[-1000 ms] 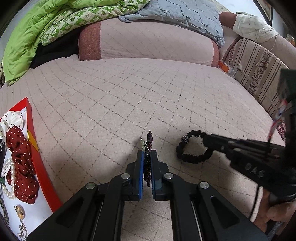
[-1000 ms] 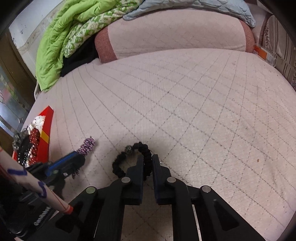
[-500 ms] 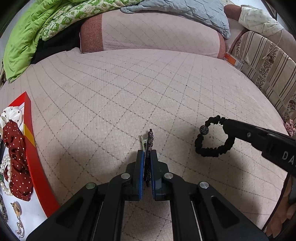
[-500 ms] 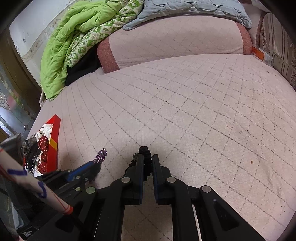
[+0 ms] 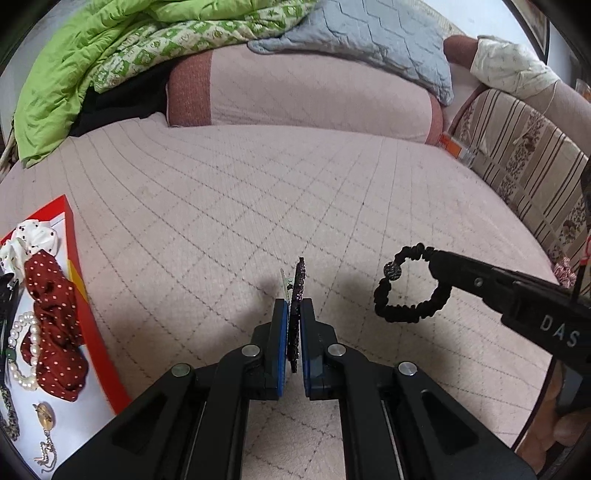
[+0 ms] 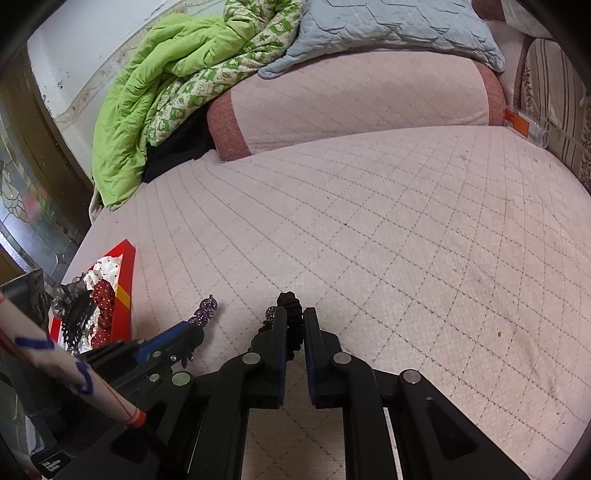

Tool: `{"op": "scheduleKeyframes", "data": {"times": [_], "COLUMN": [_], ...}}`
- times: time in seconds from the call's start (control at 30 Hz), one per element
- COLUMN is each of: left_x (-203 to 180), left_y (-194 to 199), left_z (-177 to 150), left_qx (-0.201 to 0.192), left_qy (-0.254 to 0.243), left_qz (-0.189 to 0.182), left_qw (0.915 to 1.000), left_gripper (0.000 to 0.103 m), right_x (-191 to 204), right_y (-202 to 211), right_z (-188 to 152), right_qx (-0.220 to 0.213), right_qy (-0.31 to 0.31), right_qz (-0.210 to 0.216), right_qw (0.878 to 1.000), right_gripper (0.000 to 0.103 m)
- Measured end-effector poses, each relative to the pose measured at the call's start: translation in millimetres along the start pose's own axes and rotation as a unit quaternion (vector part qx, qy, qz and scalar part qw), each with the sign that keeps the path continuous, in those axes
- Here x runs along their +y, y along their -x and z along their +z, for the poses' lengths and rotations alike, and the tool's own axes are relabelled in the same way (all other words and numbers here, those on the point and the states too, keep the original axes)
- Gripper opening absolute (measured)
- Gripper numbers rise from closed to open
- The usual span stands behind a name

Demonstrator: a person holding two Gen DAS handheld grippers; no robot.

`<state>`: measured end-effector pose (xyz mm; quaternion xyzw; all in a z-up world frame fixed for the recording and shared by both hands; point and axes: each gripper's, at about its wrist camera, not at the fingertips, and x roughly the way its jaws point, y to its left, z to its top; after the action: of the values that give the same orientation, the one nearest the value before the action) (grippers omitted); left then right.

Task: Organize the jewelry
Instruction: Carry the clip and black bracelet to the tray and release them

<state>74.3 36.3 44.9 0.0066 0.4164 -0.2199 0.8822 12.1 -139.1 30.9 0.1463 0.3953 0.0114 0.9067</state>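
Left wrist view: my left hand-held gripper (image 5: 294, 314) is clamped on a dark glittery hair clip (image 5: 296, 295), which stands on edge between the blue-padded fingers (image 5: 280, 332) with its tip poking forward above the pink quilted bed cover (image 5: 258, 206). To its right, my right hand-held gripper (image 5: 436, 258) reaches in from the side and pinches a black beaded bracelet (image 5: 410, 288) by one point of its loop; the rest of the loop hangs free over the cover, a sparkly round bead (image 5: 392, 271) sitting on its left side. At the left edge lies a red-rimmed box (image 5: 92, 332) with a white floor, holding a red polka-dot scrunchie (image 5: 55, 325), a white polka-dot scrunchie (image 5: 31, 240), a pearl bracelet (image 5: 22, 350) and a small gold piece on a chain (image 5: 44, 413).

Right wrist view: my right hand-held gripper (image 6: 294, 325) is closed down on the black beaded bracelet (image 6: 290, 301), whose coils bunch up between the fingers. Just left of it, my left hand-held gripper (image 6: 192, 332) shows its blue pad and the clip's purple sparkle (image 6: 205, 312). The red-rimmed box (image 6: 123, 288) sits further left. A green blanket (image 6: 155, 96) and a grey quilted pillow (image 6: 388, 29) are heaped over a pink bolster (image 6: 351, 96) at the head of the bed.
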Motion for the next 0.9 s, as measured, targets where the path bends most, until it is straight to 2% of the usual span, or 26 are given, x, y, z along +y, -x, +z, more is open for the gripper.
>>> {"op": "scheduleKeyframes", "data": {"times": [0.33,0.7,0.9], "left_x": [24.3,76.4,111.2], "left_y": [28.8,77.2,109.8], "left_z": [2.8,-12.9,-32.3], "left_qx": [-0.031,-0.064,-0.08], "left_qy": [0.022,0.055,0.089], "left_qz": [0.006,0.041,0.073], "left_qw": [0.9993,0.9956,0.9902], "left_gripper": [0.006,0.006,0.006], "right_x": [21.5,85.1,121.9], "right_y": [1.7,9.8,2.7], "right_z": [2.0,-2.0,-12.9], "right_qx": [-0.012,-0.042,-0.033], "right_qy": [0.008,0.052,0.075], "right_qz": [0.023,0.109,0.138], "right_qw": [1.0,0.992,0.987], "right_gripper": [0.009,0.01,0.009]}}
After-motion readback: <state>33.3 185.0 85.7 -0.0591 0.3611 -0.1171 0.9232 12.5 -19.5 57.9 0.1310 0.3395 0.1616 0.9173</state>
